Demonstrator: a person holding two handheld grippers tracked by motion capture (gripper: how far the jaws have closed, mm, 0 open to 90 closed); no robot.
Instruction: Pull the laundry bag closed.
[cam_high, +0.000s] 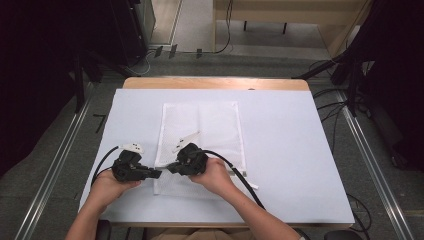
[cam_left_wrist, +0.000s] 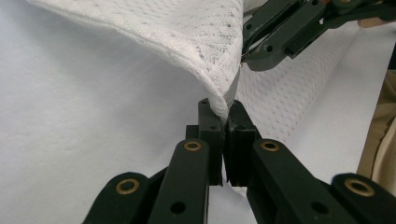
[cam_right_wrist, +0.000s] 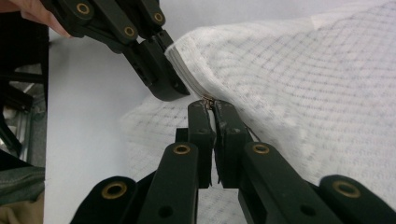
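Mesh bag (cam_high: 202, 135) on tabletop (cam_high: 290, 145), centre-left.
Left hand-held gripper (cam_high: 156, 173) and right hand-held gripper (cam_high: 172, 167) meet at the bag's near left edge.

lab: floor rails (cam_high: 55, 165), cables (cam_high: 330, 107), stands (cam_high: 77, 82).

In the high view, we find the near left edge of the mesh bag (cam_high: 200, 130) hidden beneath the right gripper (cam_high: 172, 167) and the left gripper (cam_high: 158, 173). In the right gripper view, we cannot identify the small metallic piece (cam_right_wrist: 207, 99) between the jaws. Frame edges crop the bag in both gripper views.
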